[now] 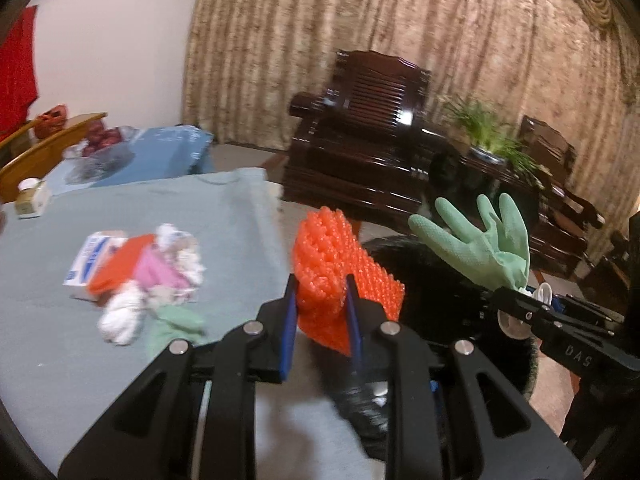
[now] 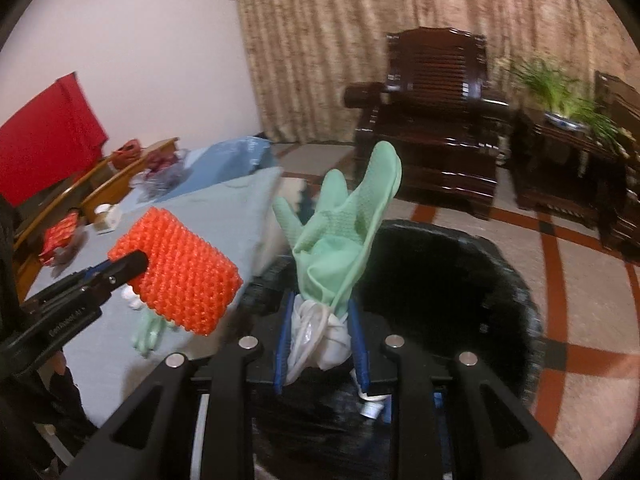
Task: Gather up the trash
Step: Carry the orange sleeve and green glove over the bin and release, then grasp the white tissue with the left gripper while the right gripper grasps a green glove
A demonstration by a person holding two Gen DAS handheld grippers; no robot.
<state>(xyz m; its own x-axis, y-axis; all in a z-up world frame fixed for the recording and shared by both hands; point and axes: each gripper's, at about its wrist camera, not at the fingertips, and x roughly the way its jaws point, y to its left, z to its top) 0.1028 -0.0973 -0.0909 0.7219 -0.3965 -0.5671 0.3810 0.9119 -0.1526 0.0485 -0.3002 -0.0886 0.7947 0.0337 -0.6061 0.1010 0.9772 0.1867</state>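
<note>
Left gripper (image 1: 320, 304) pinching orange bubble wrap (image 1: 340, 264); right gripper (image 2: 320, 344) pinching green glove (image 2: 344, 224), white wad.
Both loads at my black bin (image 2: 448, 280): light, soft, springy. Clamp bunched middles; loose edges slip.

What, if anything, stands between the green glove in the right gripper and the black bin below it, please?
Nothing visible does. The green glove sits in the right gripper directly over the black bin, whose open mouth lies clear beneath it.
</note>
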